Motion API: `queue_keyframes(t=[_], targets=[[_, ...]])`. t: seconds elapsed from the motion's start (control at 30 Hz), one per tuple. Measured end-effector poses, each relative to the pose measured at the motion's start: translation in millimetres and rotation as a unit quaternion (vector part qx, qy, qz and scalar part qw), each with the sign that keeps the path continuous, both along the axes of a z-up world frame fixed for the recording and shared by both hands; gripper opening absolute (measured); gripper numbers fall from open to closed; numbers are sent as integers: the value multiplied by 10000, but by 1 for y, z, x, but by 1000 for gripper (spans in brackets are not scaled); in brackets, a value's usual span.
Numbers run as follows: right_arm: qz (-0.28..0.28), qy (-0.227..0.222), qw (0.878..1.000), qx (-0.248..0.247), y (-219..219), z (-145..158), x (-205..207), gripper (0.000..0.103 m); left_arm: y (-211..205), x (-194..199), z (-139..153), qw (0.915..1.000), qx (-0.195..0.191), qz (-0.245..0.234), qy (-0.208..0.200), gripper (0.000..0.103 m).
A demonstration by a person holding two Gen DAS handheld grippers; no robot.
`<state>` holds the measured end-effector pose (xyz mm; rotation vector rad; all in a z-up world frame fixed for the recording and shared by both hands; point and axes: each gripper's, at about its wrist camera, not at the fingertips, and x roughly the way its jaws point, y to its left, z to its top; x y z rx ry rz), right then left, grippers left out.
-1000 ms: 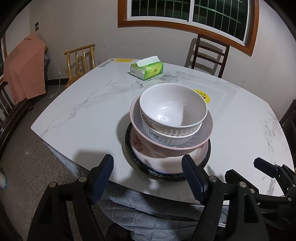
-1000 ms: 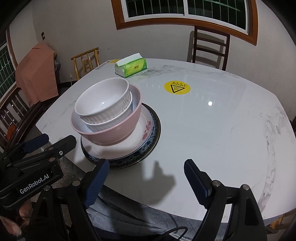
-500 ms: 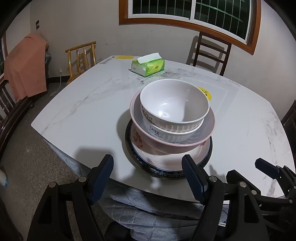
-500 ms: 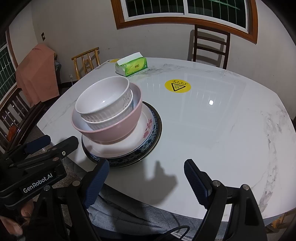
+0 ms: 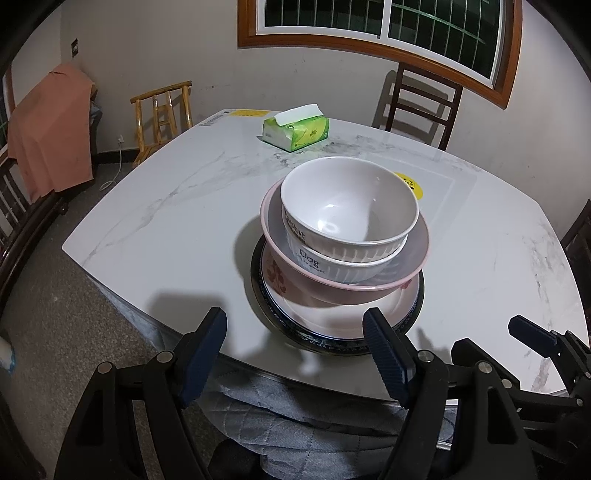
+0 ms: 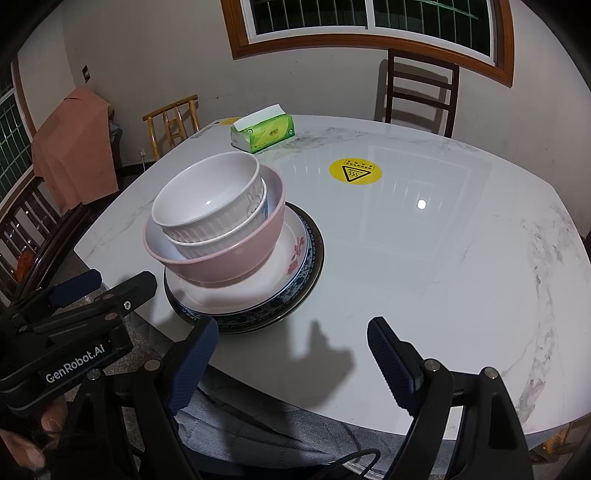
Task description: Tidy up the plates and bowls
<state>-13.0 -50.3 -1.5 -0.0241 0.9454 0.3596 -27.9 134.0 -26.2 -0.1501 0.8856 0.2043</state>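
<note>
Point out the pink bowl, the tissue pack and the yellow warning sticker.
pink bowl (image 6: 236, 264), right wrist view, on its outer wall.
tissue pack (image 6: 271, 134), right wrist view, on its green front face.
yellow warning sticker (image 6: 354, 171), right wrist view, on its centre triangle.

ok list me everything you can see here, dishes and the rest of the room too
white ribbed bowls: 2, white, nested, top of the stack
pink bowl: 1, pink, under the white bowls
floral plate: 1, white with red flowers, under the pink bowl
blue-rimmed plate: 1, dark blue pattern, bottom, on the table
table: 1, white marble
tissue pack: 1, green, far side of table
yellow sticker: 1, mid table
chairs: dark, bamboo, by the wall
orange cloth: 1, draped at left
window: 1, wood frame
left gripper: open, empty
right gripper: open, empty
</note>
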Motion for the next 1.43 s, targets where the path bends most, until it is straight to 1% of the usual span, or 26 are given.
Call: queue_keyframes(t=[1.43], targets=[[30,65,10000,-1,2,-4,0,85,5,0,-2,10000,-85,-11,39,73]])
